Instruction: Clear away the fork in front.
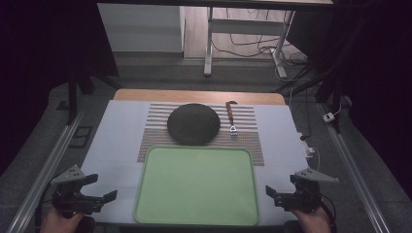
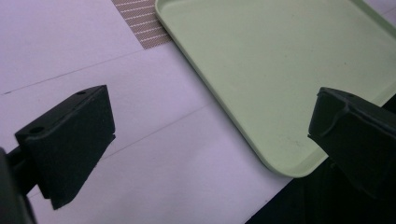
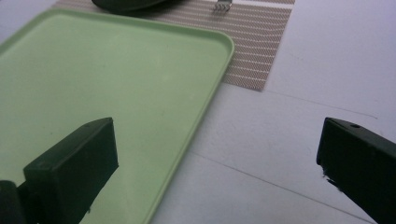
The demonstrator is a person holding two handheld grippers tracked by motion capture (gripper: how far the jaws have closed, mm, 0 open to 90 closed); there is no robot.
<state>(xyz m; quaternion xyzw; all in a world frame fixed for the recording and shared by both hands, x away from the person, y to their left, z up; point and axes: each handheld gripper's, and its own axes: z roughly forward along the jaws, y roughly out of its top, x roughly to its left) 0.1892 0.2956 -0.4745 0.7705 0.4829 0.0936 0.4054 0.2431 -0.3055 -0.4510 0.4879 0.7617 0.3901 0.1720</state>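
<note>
Green tray [image 1: 197, 187] between two idle grippers
Left gripper [image 1: 104, 189] and right gripper [image 1: 278, 190] gape wide, holding nothing

Tray [image 1: 197, 213] sits nearest you, centred on table [image 1: 111, 145]; mat [image 1: 248, 121] behind it, bearing plate [image 1: 193, 124] left, fork [image 1: 231, 118] right.

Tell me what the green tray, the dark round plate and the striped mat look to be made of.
Green tray: likely plastic, matte, with a moulded rolled rim. Dark round plate: perhaps stoneware or melamine, with a dull speckled surface; hard to tell. Striped mat: seemingly woven vinyl or fabric, its mesh texture clear in the right gripper view.
</note>
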